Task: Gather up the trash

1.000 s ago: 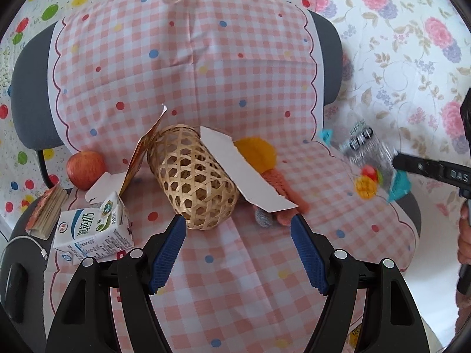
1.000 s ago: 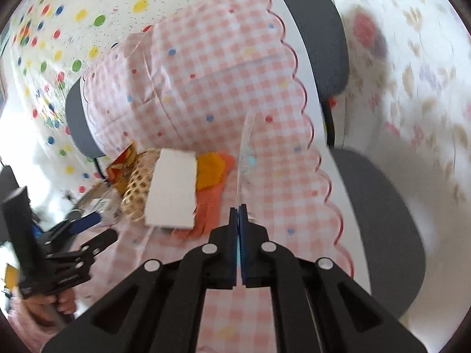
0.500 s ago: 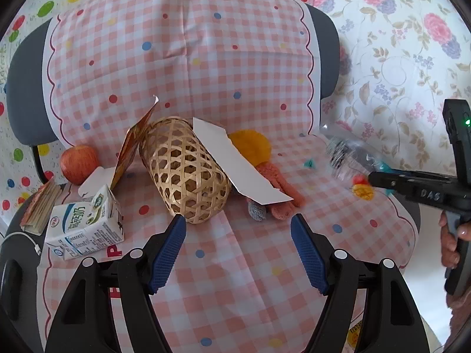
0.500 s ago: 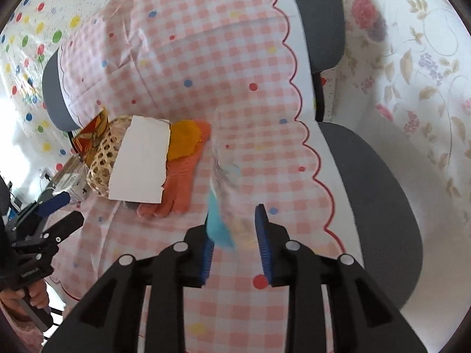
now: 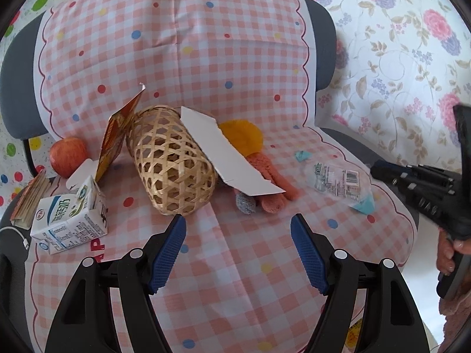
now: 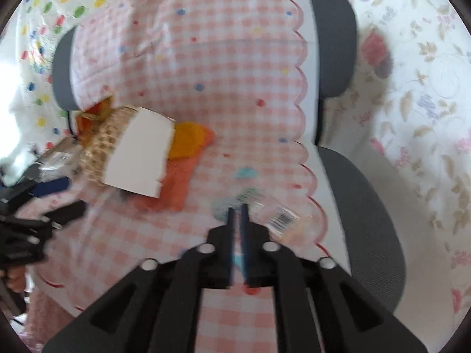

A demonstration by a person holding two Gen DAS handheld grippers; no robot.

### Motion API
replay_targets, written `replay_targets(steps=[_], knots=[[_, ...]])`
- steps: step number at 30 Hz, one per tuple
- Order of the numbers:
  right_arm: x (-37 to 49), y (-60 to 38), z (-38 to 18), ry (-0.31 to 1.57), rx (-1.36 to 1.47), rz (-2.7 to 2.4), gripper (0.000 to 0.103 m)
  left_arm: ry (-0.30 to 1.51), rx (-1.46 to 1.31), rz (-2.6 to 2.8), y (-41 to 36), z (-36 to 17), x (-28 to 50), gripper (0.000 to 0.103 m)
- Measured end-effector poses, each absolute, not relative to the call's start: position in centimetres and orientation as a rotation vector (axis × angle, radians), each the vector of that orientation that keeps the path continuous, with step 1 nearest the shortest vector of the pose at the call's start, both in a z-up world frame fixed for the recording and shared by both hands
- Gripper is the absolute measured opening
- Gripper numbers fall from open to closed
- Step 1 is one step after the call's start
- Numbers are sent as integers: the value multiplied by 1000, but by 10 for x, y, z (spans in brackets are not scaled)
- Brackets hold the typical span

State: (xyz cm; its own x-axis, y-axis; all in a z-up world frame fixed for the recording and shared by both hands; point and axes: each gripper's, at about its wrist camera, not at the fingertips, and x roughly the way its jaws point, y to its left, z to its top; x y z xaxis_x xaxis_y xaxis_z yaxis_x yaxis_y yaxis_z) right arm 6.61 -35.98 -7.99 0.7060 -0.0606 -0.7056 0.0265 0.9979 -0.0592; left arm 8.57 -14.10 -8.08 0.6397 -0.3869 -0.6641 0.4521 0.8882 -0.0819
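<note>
A clear plastic wrapper (image 5: pixel 338 181) with a barcode and teal corners lies flat on the right side of the pink checked seat cloth (image 5: pixel 235 294). It also shows blurred in the right wrist view, as the wrapper (image 6: pixel 276 217). My right gripper (image 6: pixel 238 209) hovers just over the wrapper's near edge. Its jaws are opening and a narrow gap shows between them, with nothing pressed. In the left wrist view the right gripper (image 5: pixel 379 170) reaches in from the right edge. My left gripper (image 5: pixel 238 250) stands open over bare cloth, in front of a woven basket (image 5: pixel 173 164) lying on its side.
A white card (image 5: pixel 229 156) leans on the basket, with an orange card (image 5: pixel 117 144) behind it. An orange plush toy (image 5: pixel 250 144), an apple (image 5: pixel 67 156), a milk carton (image 5: pixel 70 217) and a small teal scrap (image 5: pixel 302 156) also lie on the seat. The chair's grey edge (image 6: pixel 368 206) is on the right.
The right gripper's jaws have parted and let go of the clear wrapper, which has dropped from the air onto the seat. The right gripper has sunk towards it. The left gripper has barely moved.
</note>
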Motion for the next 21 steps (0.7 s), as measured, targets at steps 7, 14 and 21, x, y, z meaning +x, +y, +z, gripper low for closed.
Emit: replay_targets(steps=[7,14,21], knots=[[91,-394,-107,847,71,-14,74,744,106,-476,-149,-86,89,74],[132,-420,-124,893,21,-126,80,752,109,-469,-149,-91,94,74],[121,-425,-119,843,-1,-175,83,768,103,-463,-144,-97,98,74]])
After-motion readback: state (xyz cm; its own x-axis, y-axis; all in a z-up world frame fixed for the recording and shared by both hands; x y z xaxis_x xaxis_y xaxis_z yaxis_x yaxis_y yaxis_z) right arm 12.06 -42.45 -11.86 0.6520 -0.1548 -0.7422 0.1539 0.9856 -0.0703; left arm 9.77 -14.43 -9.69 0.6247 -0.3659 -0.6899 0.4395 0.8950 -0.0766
